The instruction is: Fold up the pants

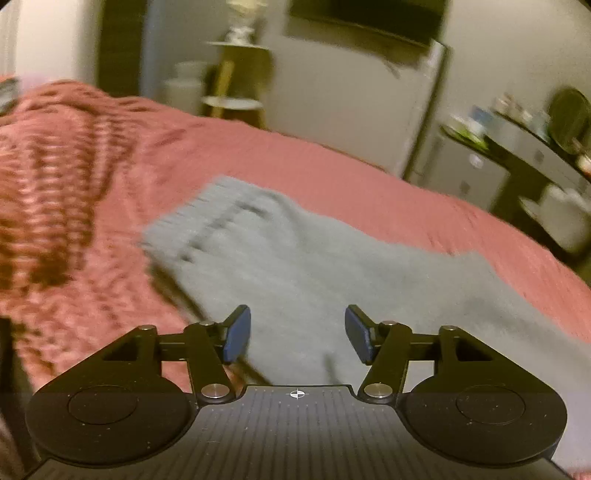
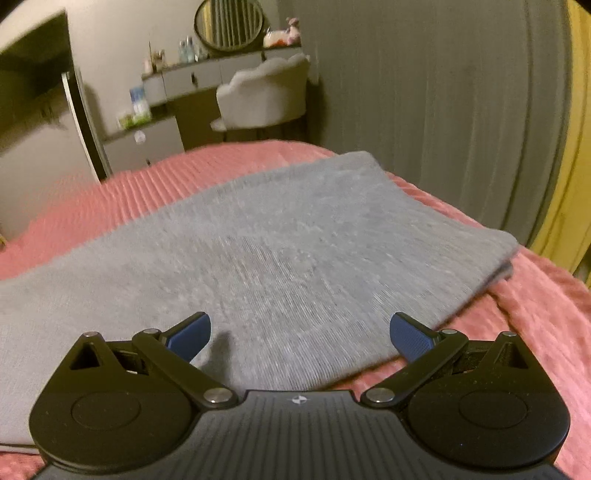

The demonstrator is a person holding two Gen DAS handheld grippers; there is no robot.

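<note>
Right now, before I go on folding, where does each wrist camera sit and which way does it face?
Left wrist: rides on the left gripper, tilted down over the grey pants on the pink bedspread, facing a white cabinet; only its own open fingers show.
Right wrist: rides on the right gripper, tilted down along the pants, facing a vanity with a round mirror and a chair; only its own open fingers show.
Shared: the pants and the bedspread; neither gripper holds cloth.
</note>
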